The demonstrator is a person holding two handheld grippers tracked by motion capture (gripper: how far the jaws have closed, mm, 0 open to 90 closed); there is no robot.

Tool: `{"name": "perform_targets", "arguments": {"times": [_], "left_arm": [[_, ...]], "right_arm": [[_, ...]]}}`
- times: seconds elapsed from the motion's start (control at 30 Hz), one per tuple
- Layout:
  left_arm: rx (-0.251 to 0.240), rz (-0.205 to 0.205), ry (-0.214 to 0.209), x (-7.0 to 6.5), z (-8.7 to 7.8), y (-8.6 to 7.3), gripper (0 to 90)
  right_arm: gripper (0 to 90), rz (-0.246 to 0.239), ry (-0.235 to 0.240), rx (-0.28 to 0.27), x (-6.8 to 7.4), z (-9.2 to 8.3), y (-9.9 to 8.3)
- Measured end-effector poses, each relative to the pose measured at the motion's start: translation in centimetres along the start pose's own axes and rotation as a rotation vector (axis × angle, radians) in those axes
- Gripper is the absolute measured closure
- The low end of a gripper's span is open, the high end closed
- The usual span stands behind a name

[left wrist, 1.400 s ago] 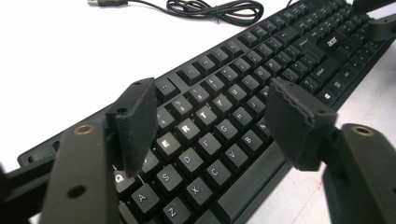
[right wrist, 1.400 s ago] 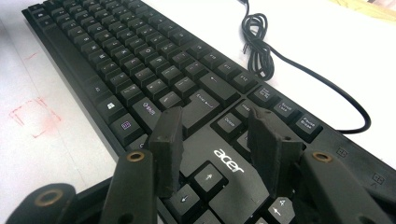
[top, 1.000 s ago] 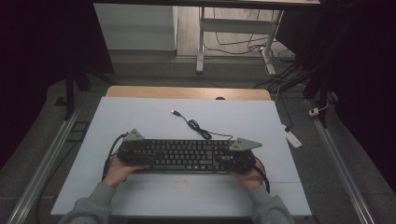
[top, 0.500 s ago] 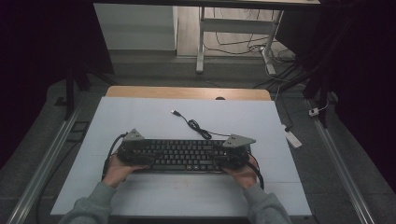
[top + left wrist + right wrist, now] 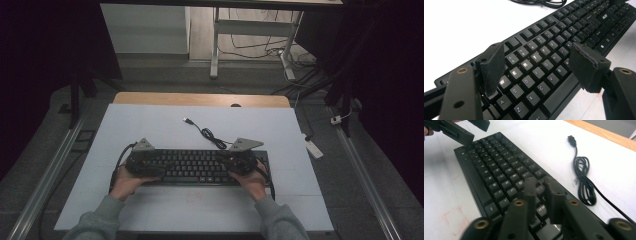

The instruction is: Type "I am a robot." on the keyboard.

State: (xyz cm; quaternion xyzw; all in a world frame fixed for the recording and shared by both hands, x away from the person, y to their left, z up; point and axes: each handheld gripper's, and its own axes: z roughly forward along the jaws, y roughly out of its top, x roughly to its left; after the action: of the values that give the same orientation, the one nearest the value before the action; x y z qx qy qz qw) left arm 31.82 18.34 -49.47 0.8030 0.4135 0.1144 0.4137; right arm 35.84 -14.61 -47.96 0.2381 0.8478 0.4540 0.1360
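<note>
Hovering over a black keyboard (image 5: 197, 166), both tools sit at its two ends, and the work seems to be pressing keys rather than carrying anything. The keyboard lies flat near the front middle of the white surface (image 5: 150, 130), its coiled USB cable (image 5: 207, 134) trailing away behind it toward the far edge. The left tool (image 5: 541, 67) has its jaws spread wide, one pad low over the Q and W keys at the left end and the other held clear above the front edge; nothing is between them. The right tool (image 5: 544, 195) has its jaws nearly closed, with only a thin gap between them, and their tips are down among the keys at the right half of the board; whether a key is actually depressed I cannot tell. As a judgement, the task is under way: both tools are in place on the keys, and any further key presses are left to do. Against the high view from a second ago, the right tool has shifted inward from the keyboard's right end, while the left tool and the keyboard lie where they did.
</note>
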Motion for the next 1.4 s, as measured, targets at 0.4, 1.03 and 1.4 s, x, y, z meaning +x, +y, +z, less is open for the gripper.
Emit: {"name": "perform_targets", "arguments": {"times": [0.4, 1.03, 1.4], "left_arm": [[0.005, 0.001, 0.002, 0.0, 0.1, -0.1, 29.5], [0.007, 0.009, 0.005, -0.1, 0.1, -0.1, 29.4], [0.01, 0.014, 0.006, -0.1, 0.1, -0.1, 29.5]], "right_arm": [[89.4, 0.001, 0.043, 0.052, 0.7, 3.4, 0.9], [89.4, -0.01, 0.055, 0.131, 1.4, 7.0, 0.8], [89.5, -0.028, 0.037, 0.166, 1.5, 7.5, 0.7]]}}
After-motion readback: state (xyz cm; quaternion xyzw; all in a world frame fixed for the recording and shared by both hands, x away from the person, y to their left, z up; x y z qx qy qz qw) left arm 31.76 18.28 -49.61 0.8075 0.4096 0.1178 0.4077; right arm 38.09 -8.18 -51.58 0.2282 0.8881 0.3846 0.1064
